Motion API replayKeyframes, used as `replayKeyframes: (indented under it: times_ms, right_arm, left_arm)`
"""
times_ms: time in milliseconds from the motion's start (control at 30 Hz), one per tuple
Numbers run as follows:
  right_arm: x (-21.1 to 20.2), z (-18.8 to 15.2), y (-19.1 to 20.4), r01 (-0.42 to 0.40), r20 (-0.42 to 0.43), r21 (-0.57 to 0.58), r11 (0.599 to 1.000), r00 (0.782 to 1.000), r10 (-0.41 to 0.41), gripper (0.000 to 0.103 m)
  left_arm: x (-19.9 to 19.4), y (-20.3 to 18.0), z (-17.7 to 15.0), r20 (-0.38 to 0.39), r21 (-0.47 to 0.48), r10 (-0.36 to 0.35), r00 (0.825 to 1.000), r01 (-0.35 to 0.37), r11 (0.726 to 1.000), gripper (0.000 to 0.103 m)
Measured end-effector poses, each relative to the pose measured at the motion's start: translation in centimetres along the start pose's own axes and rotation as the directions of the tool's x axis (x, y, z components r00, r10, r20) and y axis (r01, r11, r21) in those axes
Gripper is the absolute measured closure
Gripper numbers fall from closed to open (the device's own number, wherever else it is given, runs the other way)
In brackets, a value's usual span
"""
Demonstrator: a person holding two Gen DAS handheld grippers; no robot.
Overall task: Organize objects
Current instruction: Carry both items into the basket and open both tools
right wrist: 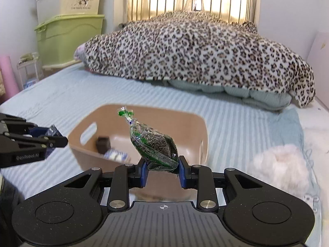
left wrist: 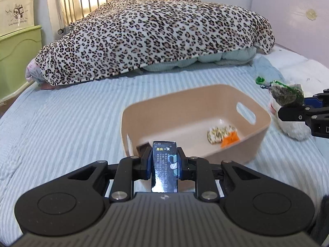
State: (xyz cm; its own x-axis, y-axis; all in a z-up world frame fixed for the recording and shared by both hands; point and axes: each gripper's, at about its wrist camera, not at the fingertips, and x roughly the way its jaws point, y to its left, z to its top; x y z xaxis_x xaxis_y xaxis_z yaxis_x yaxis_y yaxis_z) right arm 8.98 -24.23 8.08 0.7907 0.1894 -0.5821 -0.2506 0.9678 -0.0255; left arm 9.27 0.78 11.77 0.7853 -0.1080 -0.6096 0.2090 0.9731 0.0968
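Observation:
A beige plastic basket (left wrist: 257, 142) with handle slots stands on the striped bed; it also shows in the right wrist view (right wrist: 203, 129). Inside lie a snack packet with an orange end (left wrist: 223, 135), a dark small box (right wrist: 103, 144) and a white-blue packet (right wrist: 116, 155). My left gripper (left wrist: 164, 161) is shut on a dark blue box with printed text (left wrist: 164, 166), at the basket's near rim. My right gripper (right wrist: 162, 168) is shut on a green clear bag of dark seeds (right wrist: 154, 144), held over the basket's near edge. That bag shows in the left wrist view (left wrist: 287, 93) at the right.
A leopard-print blanket (left wrist: 148, 35) covers bedding at the far end of the bed. A white fluffy item (right wrist: 281, 164) lies right of the basket. Green and cream storage bins (right wrist: 67, 16) stand at the left by a metal headboard (right wrist: 195, 0).

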Motion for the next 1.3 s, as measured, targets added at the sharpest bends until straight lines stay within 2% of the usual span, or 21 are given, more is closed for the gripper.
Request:
replayKeyframes:
  times_ms: [167, 400, 633, 800, 900, 967, 1033, 1067, 1100, 1133, 1167, 1233, 1300]
  right_arm:
    - [2.5, 1.6, -0.4, 0.018, 0.012, 0.029, 0.999, 1.0, -0.018, 0.075]
    - [8.1, 2.0, -0.7, 0.051, -0.045, 0.039, 0.998, 0.998, -0.049, 0.075]
    - [12.4, 0.9, -0.6, 0.057, -0.117, 0.038, 0.998, 0.992, -0.052, 0.075]
    - [15.0, -0.4, -0.1, 0.08, -0.182, 0.013, 0.997, 0.98, -0.076, 0.075]
    - [15.9, -1.1, -0.1, 0.076, -0.214, 0.021, 0.997, 0.974, -0.07, 0.074]
    - [16.0, -1.4, -0.2, 0.07, -0.226, 0.029, 0.997, 0.972, -0.061, 0.063]
    - [15.4, -1.3, -0.3, 0.064, -0.216, 0.043, 0.997, 0.975, -0.053, 0.061]
    - [15.0, -1.2, -0.4, 0.061, -0.208, 0.051, 0.997, 0.977, -0.049, 0.057]
    - [14.5, -1.0, -0.5, 0.06, -0.196, 0.06, 0.996, 0.979, -0.047, 0.054]
    - [14.0, -0.7, -0.6, 0.059, -0.184, 0.066, 0.996, 0.982, -0.046, 0.046]
    - [13.4, -0.5, -0.6, 0.058, -0.173, 0.071, 0.996, 0.984, -0.045, 0.038]
    - [12.1, -0.2, -0.7, 0.053, -0.157, 0.078, 0.996, 0.987, -0.04, 0.028]
    - [10.7, 0.0, -0.7, 0.05, -0.146, 0.079, 0.996, 0.989, -0.038, 0.025]
  left_arm:
    - [3.2, -0.4, 2.0, -0.014, 0.013, 0.037, 0.999, -0.037, 0.999, 0.078]
    - [8.9, -1.1, 2.9, -0.063, 0.028, 0.087, 0.994, -0.085, 0.996, 0.078]
    - [14.0, -0.6, 2.4, -0.151, 0.027, 0.13, 0.98, -0.127, 0.992, 0.078]
    - [16.6, 0.4, 1.3, -0.248, 0.012, 0.116, 0.962, -0.117, 0.993, 0.078]
    - [16.7, 0.6, 1.0, -0.249, 0.013, 0.113, 0.962, -0.113, 0.993, 0.078]
    - [16.1, 0.6, 1.0, -0.224, 0.01, 0.116, 0.968, -0.117, 0.993, 0.077]
    - [15.4, 0.8, 1.2, -0.212, -0.007, 0.1, 0.972, -0.104, 0.995, 0.074]
    - [15.1, 0.8, 1.4, -0.208, -0.015, 0.09, 0.974, -0.095, 0.995, 0.065]
    - [14.6, 0.9, 1.6, -0.2, -0.021, 0.084, 0.976, -0.09, 0.996, 0.049]
    - [14.0, 0.8, 1.8, -0.188, -0.022, 0.084, 0.979, -0.089, 0.996, 0.041]
    - [13.4, 0.7, 2.0, -0.171, -0.021, 0.084, 0.982, -0.089, 0.996, 0.029]
    - [12.0, 0.6, 2.2, -0.14, -0.022, 0.083, 0.987, -0.087, 0.996, 0.027]
    - [10.8, 0.6, 2.3, -0.135, -0.025, 0.071, 0.988, -0.075, 0.997, 0.025]
